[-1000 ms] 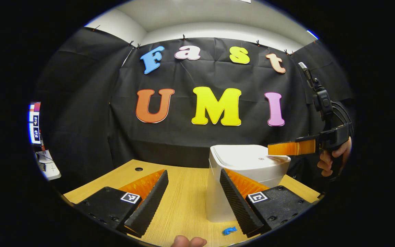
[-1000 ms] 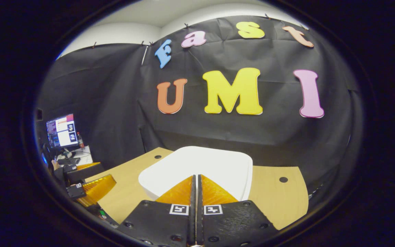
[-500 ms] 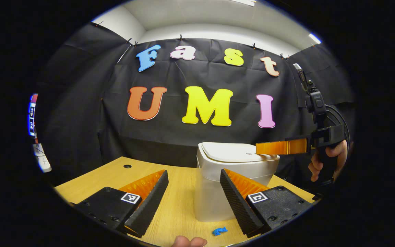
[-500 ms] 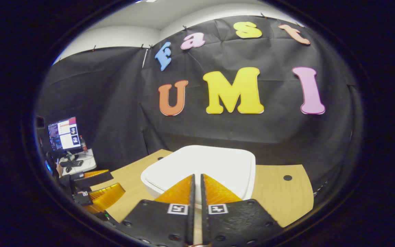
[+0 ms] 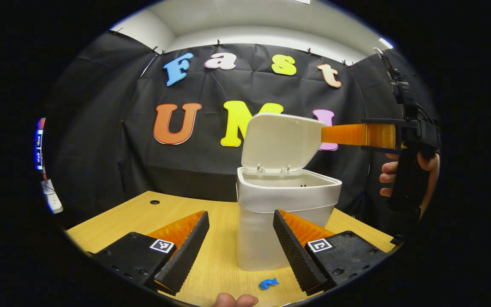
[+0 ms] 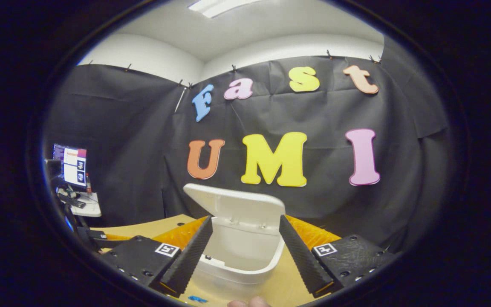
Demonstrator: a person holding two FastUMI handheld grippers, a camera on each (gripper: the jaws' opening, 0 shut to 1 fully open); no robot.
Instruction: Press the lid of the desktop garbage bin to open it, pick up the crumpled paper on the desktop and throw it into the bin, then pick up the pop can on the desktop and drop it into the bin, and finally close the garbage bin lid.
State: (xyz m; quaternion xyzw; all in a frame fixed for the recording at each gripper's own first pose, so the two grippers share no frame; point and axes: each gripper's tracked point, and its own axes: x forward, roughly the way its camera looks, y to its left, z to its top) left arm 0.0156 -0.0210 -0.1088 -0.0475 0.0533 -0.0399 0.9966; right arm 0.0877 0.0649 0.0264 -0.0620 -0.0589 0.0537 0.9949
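The white desktop bin (image 5: pixel 271 238) stands on the wooden table with its lid (image 5: pixel 277 143) swung up and upright, so the inside shows. My left gripper (image 5: pixel 240 216) is open low over the table, just in front of the bin, with nothing between its fingers. A hand holds my right gripper (image 5: pixel 324 133) out to the right, its tips next to the raised lid's right edge. In the right gripper view that gripper (image 6: pixel 245 219) is open above the open bin (image 6: pixel 239 256), facing the lid (image 6: pixel 237 207).
A small blue scrap (image 5: pixel 268 283) lies on the wooden table (image 5: pixel 143 217) in front of the bin. A cable hole (image 5: pixel 155 202) sits at the table's far left. A monitor (image 6: pixel 74 164) and side desk stand off to the left beyond the booth.
The bin lid has sprung from shut to upright. My right gripper, shut and resting on the lid before, has risen and opened. The left gripper has barely moved.
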